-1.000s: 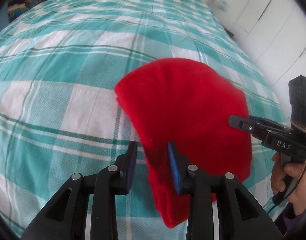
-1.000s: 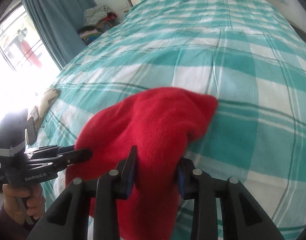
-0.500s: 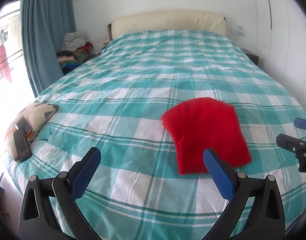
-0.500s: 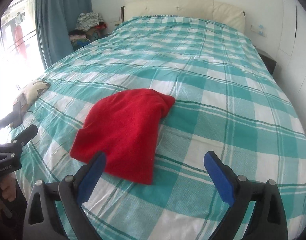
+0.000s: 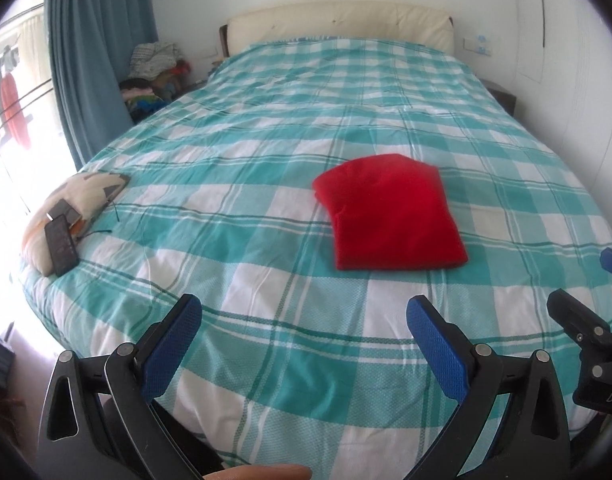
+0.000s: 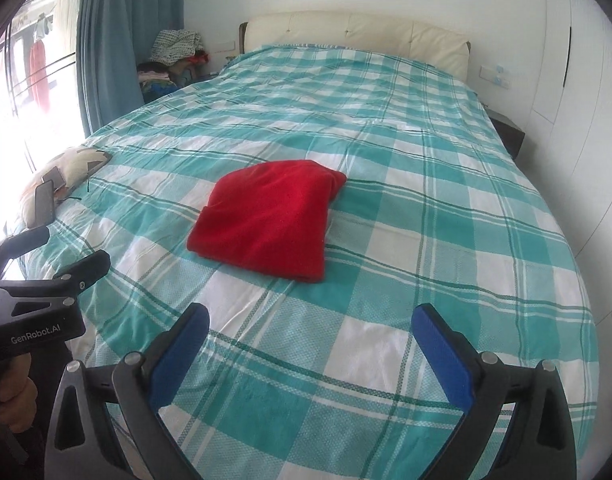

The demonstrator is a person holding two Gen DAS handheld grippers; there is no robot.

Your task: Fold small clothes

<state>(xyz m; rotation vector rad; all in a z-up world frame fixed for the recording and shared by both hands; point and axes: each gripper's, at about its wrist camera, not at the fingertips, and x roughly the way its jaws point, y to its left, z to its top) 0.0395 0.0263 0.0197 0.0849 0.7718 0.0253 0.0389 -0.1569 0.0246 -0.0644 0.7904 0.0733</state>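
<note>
- I am getting strong daylight from the window (image 5: 10, 112) at the left; it is blowing out to white in both views.
- The bed (image 5: 266, 208) is showing bright and evenly lit, with only faint, soft shadows.
- The fisheye is bending the walls and darkening the corners.
- Focus is holding sharp mid-frame and softening slightly toward the edges.

garment: a small red fleece-like cloth (image 5: 389, 212) (image 6: 266, 220)
state: folded into a flat, roughly rectangular bundle, layered edges seen along its near side
pose: laid flat, one far corner rounded
place: on the checked teal-and-white bed (image 5: 246, 184) (image 6: 445, 240), near its middle, touched by nothing
</note>
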